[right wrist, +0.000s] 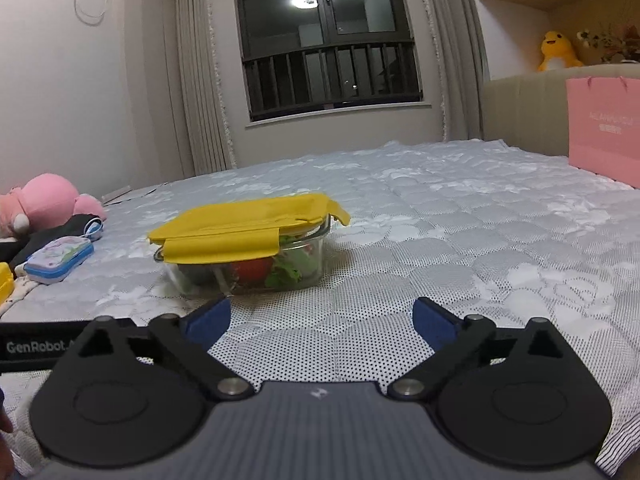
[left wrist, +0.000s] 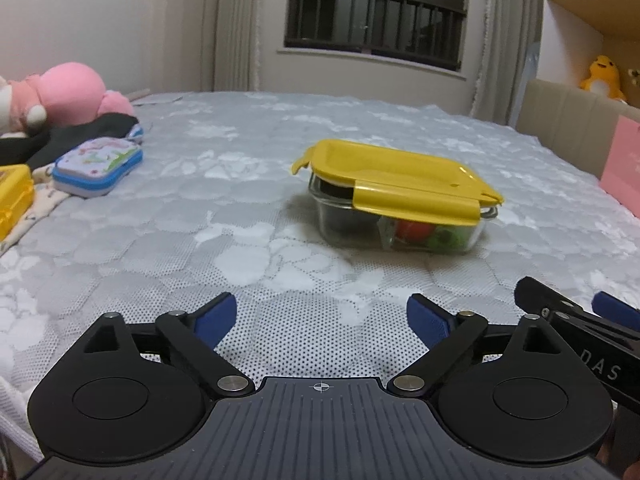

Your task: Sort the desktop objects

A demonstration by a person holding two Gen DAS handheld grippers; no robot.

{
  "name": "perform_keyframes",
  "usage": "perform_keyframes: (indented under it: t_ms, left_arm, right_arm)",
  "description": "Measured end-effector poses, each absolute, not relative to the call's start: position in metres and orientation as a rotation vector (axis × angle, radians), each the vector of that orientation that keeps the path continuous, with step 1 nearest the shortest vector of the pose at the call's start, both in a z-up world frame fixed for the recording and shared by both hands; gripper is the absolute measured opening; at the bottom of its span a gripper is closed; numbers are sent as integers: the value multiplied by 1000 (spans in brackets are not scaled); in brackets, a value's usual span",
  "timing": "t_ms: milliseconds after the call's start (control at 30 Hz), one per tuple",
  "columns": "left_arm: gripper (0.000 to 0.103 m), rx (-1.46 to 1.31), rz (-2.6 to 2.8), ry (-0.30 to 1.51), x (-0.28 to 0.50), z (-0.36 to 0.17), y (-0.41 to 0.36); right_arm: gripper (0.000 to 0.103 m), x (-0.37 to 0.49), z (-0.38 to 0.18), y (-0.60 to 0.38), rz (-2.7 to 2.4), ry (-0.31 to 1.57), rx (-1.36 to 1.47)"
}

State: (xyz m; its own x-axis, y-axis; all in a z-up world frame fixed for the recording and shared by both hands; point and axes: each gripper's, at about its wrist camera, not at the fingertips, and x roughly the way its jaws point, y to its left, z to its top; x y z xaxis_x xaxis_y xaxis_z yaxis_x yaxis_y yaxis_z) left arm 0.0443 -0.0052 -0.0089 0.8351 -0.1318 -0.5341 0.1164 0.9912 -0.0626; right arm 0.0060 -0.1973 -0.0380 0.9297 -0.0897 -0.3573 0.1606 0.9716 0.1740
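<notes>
Left gripper (left wrist: 321, 320) spread wide, nothing between its blue pads (left wrist: 216, 318), hovering low over the near edge of the bed (left wrist: 240, 184). Right gripper (right wrist: 322, 322) just as wide apart and empty too. Ahead, mid-bed, sits the glass container (left wrist: 394, 226), its yellow lid (left wrist: 396, 176) resting askew on top, red and green food inside. Over by the left edge: a blue-rimmed tin (left wrist: 98, 166), and beyond it a pink plush (left wrist: 70, 94)
</notes>
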Motion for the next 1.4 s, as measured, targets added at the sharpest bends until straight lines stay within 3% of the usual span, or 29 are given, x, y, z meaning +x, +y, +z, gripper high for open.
perform_keyframes:
  t_ms: [167, 567, 1400]
  left_arm:
    - [103, 32, -123, 547, 43, -6, -9]
    - [103, 152, -106, 552, 52, -12, -17]
    - [103, -13, -124, 653, 85, -11, 3]
  right_arm:
    - [103, 4, -37, -201, -167, 320, 193]
    - [103, 18, -34, -203, -143, 399, 149]
    - [103, 48, -34, -212, -128, 479, 149]
